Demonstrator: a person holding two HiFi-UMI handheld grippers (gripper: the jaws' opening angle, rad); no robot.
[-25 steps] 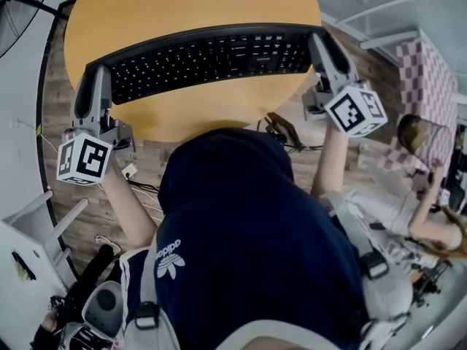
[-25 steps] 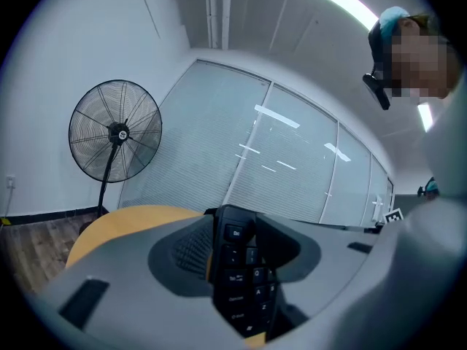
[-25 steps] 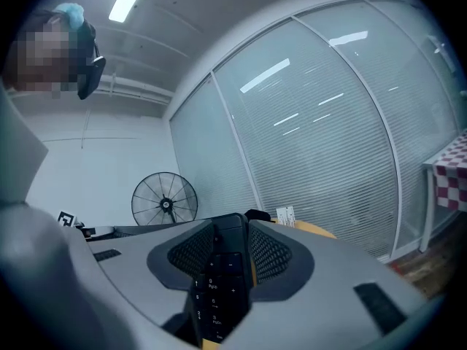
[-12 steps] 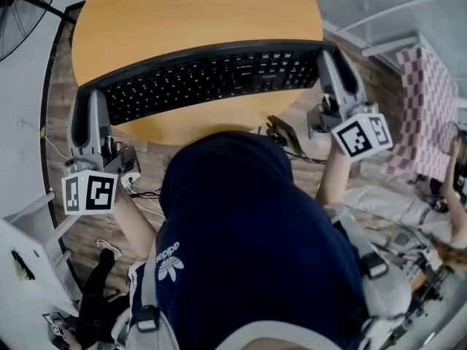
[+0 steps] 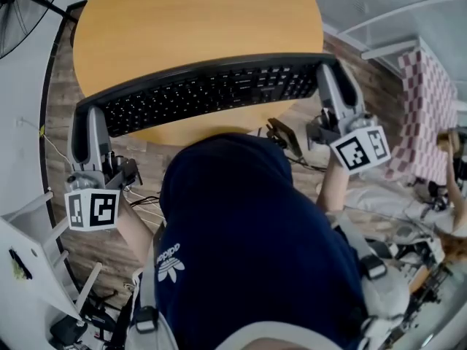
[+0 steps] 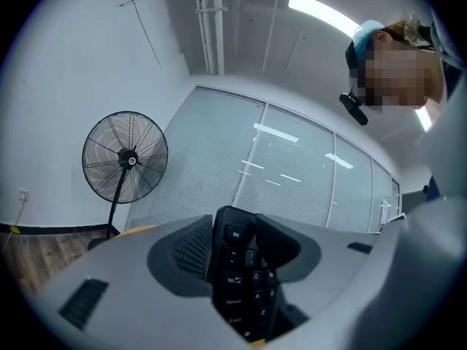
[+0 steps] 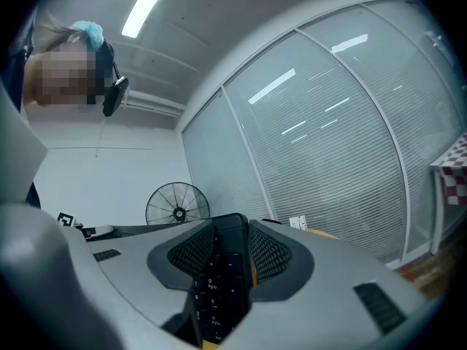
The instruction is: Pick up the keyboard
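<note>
A long black keyboard [image 5: 208, 90] hangs in the air over the near edge of the round wooden table [image 5: 182, 20], held level by both ends. My left gripper [image 5: 86, 115] is shut on its left end, where the Esc key end [image 6: 237, 268] sits between the two pads. My right gripper [image 5: 328, 71] is shut on the right end, and the number-pad end [image 7: 219, 283] fills the gap between its pads. Both marker cubes point back toward the person in the head view.
The person's dark blue hoodie [image 5: 248, 254] fills the lower head view. A standing fan [image 6: 124, 159] is by the white wall, with glass partitions behind. Cables lie on the wooden floor [image 5: 146, 192]; a checkered cloth [image 5: 427, 108] is at right.
The keyboard and both grippers have come nearer to the person and a little lower in the head view, further off the table top. Both grips stay shut.
</note>
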